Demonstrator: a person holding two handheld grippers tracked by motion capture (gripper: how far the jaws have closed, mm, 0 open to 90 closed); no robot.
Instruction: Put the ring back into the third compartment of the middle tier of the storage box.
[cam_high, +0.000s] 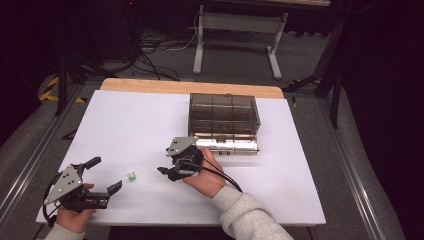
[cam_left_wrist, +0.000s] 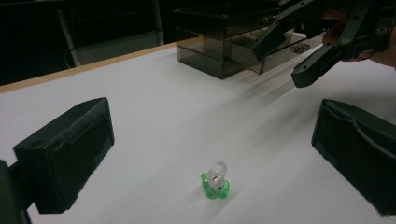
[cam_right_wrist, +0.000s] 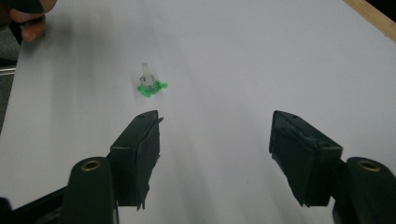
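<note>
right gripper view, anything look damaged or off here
Yes: the pad on one finger of the right gripper looks frayed and peeling along its edge. The small green-based part stands intact on the table.

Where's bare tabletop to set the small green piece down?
Bare: the far-left stretch between the table edge and the drawer box, and right of the box. Crowded: near edge, around green piece, left gripper, right gripper.

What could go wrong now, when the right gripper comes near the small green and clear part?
1. The green and clear part is small and stands free on the white table; a jaw of the right gripper may knock it over or push it away.
2. The open left gripper waits close beside the part, so the two grippers could collide.
</note>
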